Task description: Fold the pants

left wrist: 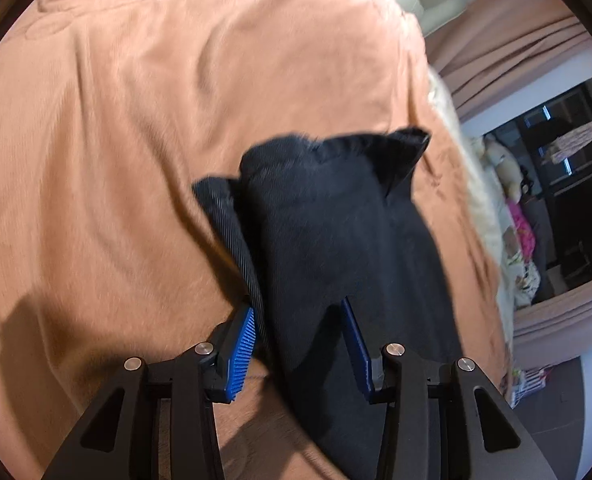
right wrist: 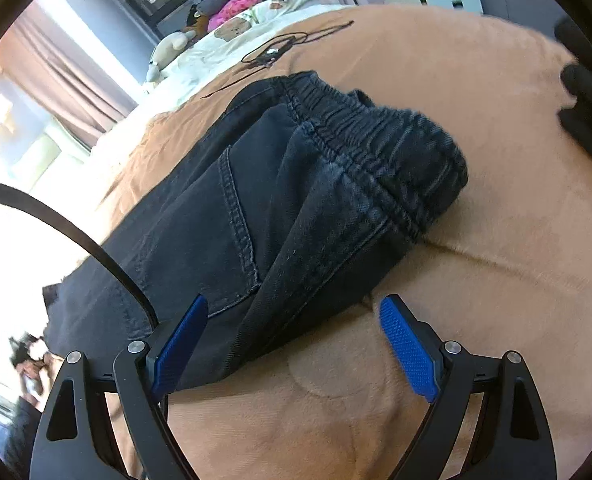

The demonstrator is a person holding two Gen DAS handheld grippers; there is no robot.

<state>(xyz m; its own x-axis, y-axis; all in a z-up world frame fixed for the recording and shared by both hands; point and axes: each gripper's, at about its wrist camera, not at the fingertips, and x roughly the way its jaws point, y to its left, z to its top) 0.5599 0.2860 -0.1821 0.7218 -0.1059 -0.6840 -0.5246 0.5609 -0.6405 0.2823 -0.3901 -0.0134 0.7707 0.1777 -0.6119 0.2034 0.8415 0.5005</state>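
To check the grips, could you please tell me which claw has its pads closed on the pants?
The left claw: black pants fill the gap between its pads. The right claw stands wide, one pad over bare blanket.

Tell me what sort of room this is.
Most likely a bedroom. The pants lie on a bed's orange blanket, soft toys are piled at its far end, and curtains hang by a bright window.
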